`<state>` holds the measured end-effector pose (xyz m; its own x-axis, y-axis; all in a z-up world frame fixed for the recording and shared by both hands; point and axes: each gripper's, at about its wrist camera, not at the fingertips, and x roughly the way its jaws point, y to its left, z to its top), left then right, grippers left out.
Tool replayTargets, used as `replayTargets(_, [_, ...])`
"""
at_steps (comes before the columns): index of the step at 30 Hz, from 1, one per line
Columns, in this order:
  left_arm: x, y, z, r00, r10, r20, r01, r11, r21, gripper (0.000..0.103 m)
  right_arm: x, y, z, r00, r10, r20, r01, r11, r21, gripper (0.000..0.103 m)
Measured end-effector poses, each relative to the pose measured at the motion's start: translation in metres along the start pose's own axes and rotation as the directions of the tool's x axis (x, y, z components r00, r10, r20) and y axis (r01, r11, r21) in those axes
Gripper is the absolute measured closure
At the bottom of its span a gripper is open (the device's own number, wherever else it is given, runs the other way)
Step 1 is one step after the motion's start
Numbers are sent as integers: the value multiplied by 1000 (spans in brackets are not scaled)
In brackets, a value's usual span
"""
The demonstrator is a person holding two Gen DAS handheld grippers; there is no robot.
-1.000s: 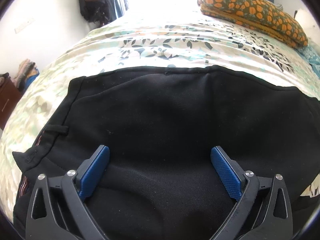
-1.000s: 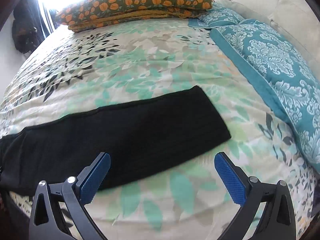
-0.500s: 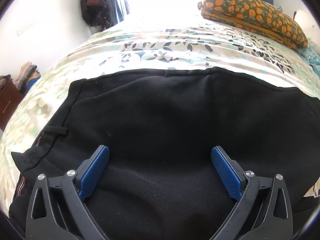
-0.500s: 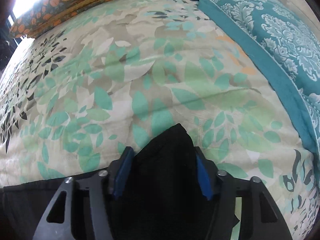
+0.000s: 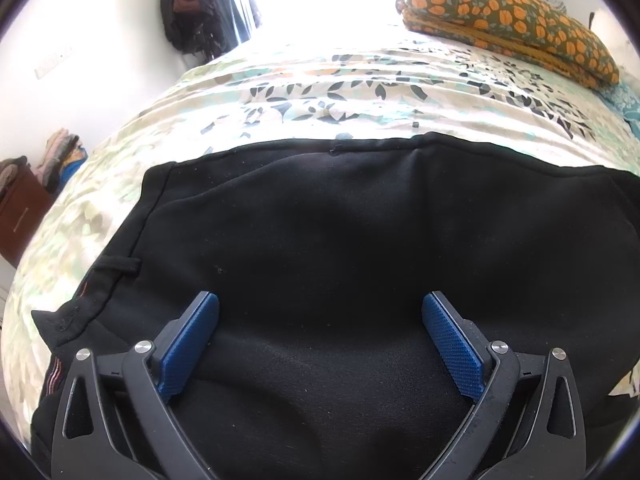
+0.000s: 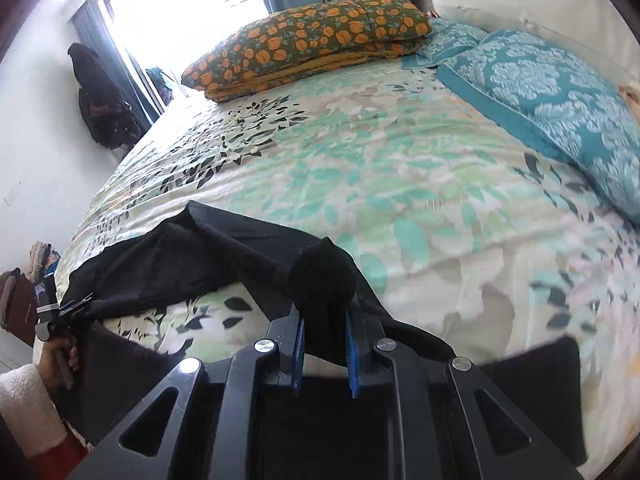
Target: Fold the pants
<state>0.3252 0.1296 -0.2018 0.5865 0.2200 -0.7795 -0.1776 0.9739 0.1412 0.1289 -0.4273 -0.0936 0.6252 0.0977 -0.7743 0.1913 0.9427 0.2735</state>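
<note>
Black pants lie flat on the bed, waistband with a belt loop at the left. My left gripper is open, its blue pads resting on the upper part of the pants. My right gripper is shut on the leg end of the pants, lifted above the bed; the leg stretches back to the left, toward my left gripper seen at the far left in the right wrist view.
The bed has a leaf-print cover. A folded orange-flowered blanket lies at the far side, teal pillows at the right. A dark bag hangs on the wall by the window. A wooden cabinet stands at the left.
My right gripper closed on the leg end of the pants and lifted it off the bed, swinging toward the waistband side. My left gripper stayed open in place.
</note>
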Motion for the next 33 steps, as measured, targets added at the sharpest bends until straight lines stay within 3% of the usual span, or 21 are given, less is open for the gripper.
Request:
replayTargets(3, [0,0,0,1000,1,-2,-1,1000,1,1,-5,0,-43,1000,-2,-12,3,998,64,86])
replayTargets(7, [1,0,0,1000,0,-2,0,1000,1,1,-1,5,-61,1000,-25,-15,26,997,71,86])
replayTargets(10, [0,0,0,1000,0,-1,0,1000,1,1,-1,11,-56,999,-46,3,46,999,27,86])
replayTargets(15, [0,0,0,1000,0,-5,0,1000,1,1,-9,9,-44,998,-49,29,47,998,50,86])
replayTargets(19, [0,1,7,996,-16,-89,16,1000,5,1,-40,0,-32,997,-23,80,17,997,70,86])
replayTargets(22, [-4,5,24,975,-86,-206,86,996,-9,2,-58,-10,-32,993,-38,108,32,998,54,86])
replayTargets(24, [-9,9,39,963,-167,-212,149,984,-95,2,-58,-23,-41,992,-59,109,52,996,70,86])
replayTargets(26, [-7,10,56,940,-261,-219,216,954,-208,2,-50,-40,-51,995,-52,87,39,989,146,86])
replayTargets(29, [11,0,77,882,-405,-242,304,880,-365,2,-48,-46,-50,993,-40,114,19,984,179,86])
replayTargets(31, [30,-14,84,847,-454,-278,315,848,-426,3,-48,-45,-50,992,-40,120,19,985,169,86])
replayTargets(32, [37,-22,87,843,-450,-296,299,848,-438,3,-47,-46,-50,992,-36,120,15,985,170,86])
replayTargets(33, [41,-31,89,849,-433,-302,281,854,-437,3,-48,-46,-50,992,-34,122,13,986,168,86])
